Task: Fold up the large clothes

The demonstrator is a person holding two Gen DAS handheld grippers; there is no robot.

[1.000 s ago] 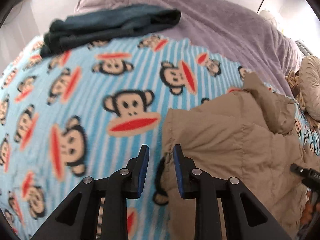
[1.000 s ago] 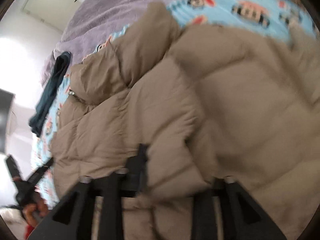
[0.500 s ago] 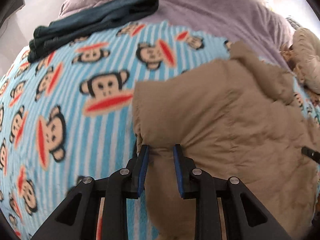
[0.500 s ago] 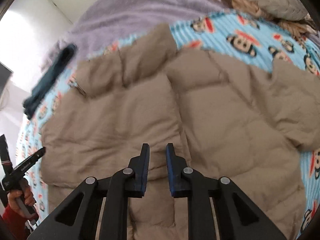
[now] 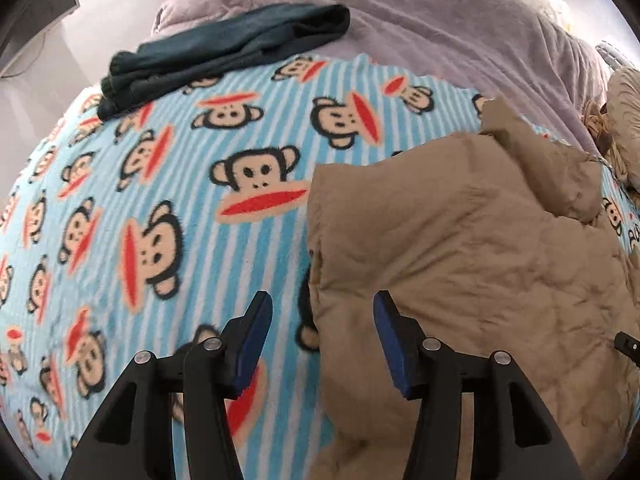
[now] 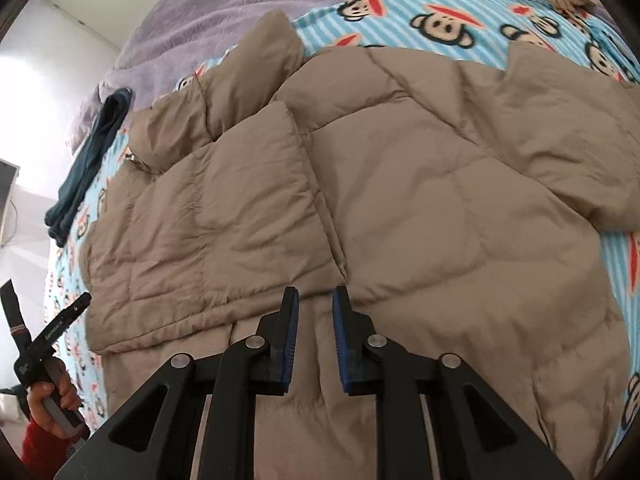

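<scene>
Jacket: big puffy tan jacket [image 6: 420, 208], lying spread out on the monkey blanket [image 5: 160, 208] on the bed.

Done so far: left side of the jacket folded in over the middle, looks like. Flap [image 6: 224, 216] lying flat on top, edge near the middle line.

Left to do: right sleeve [image 6: 568, 128] sticking out to the side, not folded in yet. Probably needs tucking in, then folding the whole thing in half. Maybe a third of the way along, as a guess.

Left gripper: left gripper [image 5: 320, 344] wide open, holding nothing. Hanging over the left edge of the jacket, one blue pad [image 5: 250, 344] over the blanket, the other over the tan cloth. Hard to tell whether touching the cloth or just above it.

Right gripper: right gripper [image 6: 314, 336] open only a little, nothing pinched between the pads. Sitting low over the bottom middle of the jacket, right by the lower edge of the folded flap. Cloth close under it, not in the gap.

Around the jacket: dark blue folded clothes [image 5: 224, 52] far up the blanket, well apart from the jacket. Purple blanket [image 5: 440, 32] behind that. Beige pillow [image 5: 624, 112] off at the right edge.
</scene>
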